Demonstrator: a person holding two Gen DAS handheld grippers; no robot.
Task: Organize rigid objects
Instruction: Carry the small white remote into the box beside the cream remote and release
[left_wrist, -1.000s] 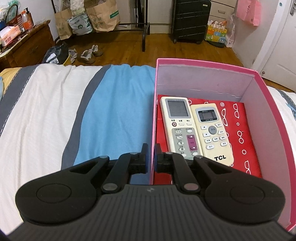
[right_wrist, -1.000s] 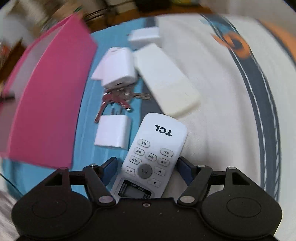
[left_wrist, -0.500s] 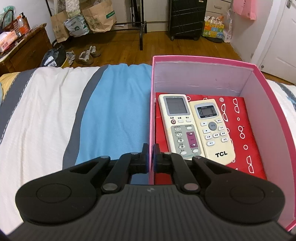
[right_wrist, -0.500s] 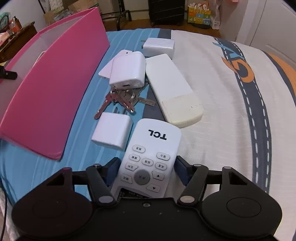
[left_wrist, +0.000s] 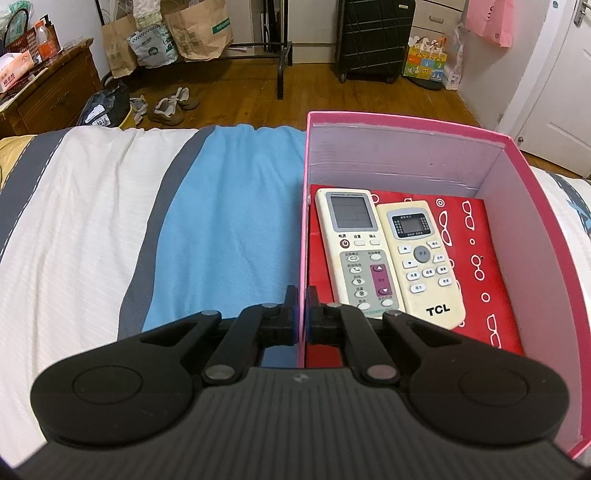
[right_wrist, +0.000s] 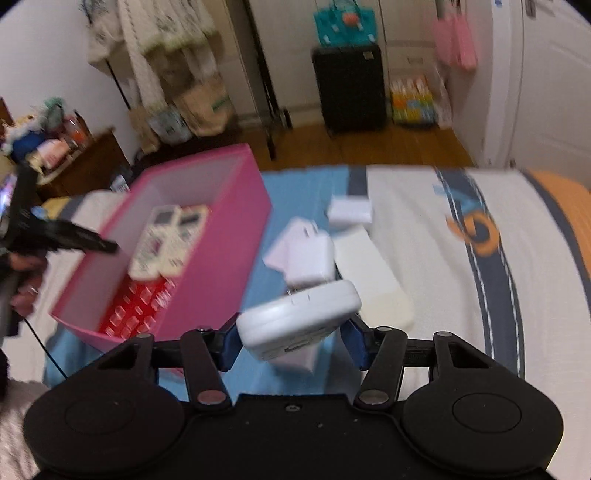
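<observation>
Box (left_wrist: 546, 221) near wall pinched by left gripper (left_wrist: 302, 314); remote (right_wrist: 299, 317) clasped in closing right gripper (right_wrist: 291, 343), lower centre; bed (left_wrist: 229, 229) left bare.

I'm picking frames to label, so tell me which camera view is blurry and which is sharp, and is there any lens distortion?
Left wrist view: sharp, the printed buttons on the two cream remotes are legible. Right wrist view: motion-blurred throughout, including the pink cardboard box and the white remote between the right gripper. Both show fisheye bending at the edges.

Left wrist view sits close at the box (left_wrist: 546, 236) wall, facing twelve o'clock. Right wrist view looks from higher; shared box (right_wrist: 236, 236) at ten o'clock.
</observation>
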